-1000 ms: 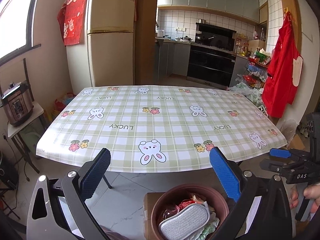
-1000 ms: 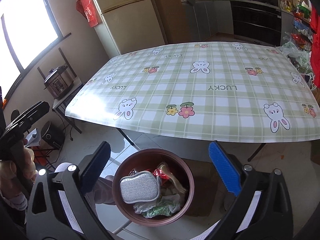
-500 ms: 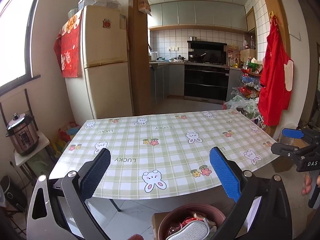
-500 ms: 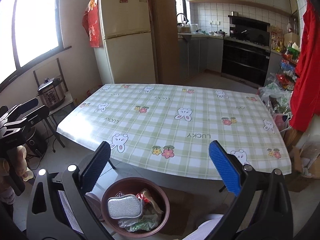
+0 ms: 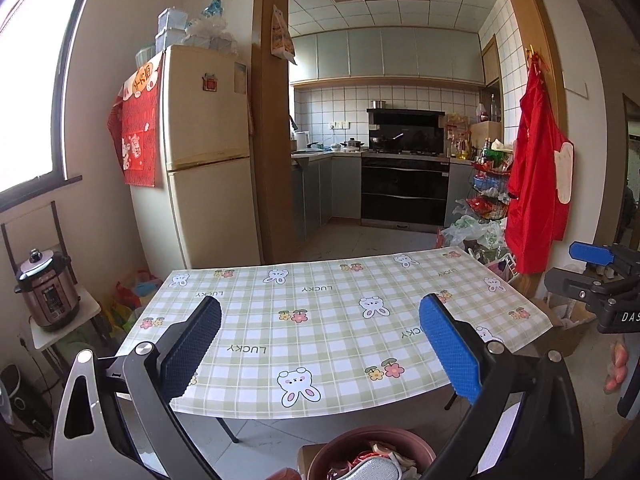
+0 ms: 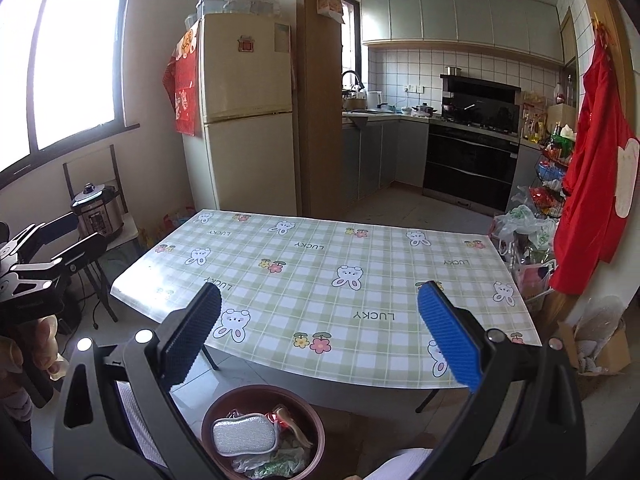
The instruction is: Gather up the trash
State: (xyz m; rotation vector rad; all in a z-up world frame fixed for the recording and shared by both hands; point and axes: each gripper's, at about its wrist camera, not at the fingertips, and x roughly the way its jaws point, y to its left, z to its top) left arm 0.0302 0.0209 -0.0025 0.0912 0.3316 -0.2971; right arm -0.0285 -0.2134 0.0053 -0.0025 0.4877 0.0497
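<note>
The left gripper [image 5: 320,344] and the right gripper [image 6: 319,338] are both held up in the air. The fingers [image 6: 450,340] of each one are spread wide apart, and neither has hold of anything.

Nearest of all is the brown bin [image 6: 263,432]. It sits low on the floor, just under the grippers. The trash is inside it: a gray sponge pad [image 6: 245,434] lies on top, with crumpled plastic and a bit of red wrapper beside and under the pad. In the left wrist view only the far rim of the bin shows at the bottom edge.

Past the bin is the worktop [image 6: 328,280], with its green check cloth of bunnies and flowers. No trash shows on it.

Beyond the worktop, far from the bin, stand the fridge [image 6: 244,112] and the kitchen. A red apron [image 6: 592,184] hangs on the right wall, and a pile of plastic bags [image 6: 524,228] lies on the floor below it.

It looks like the job is at its end, or almost. The next move calls for one more look for trash away from the bin. If none is left, the grippers can just be put down.
</note>
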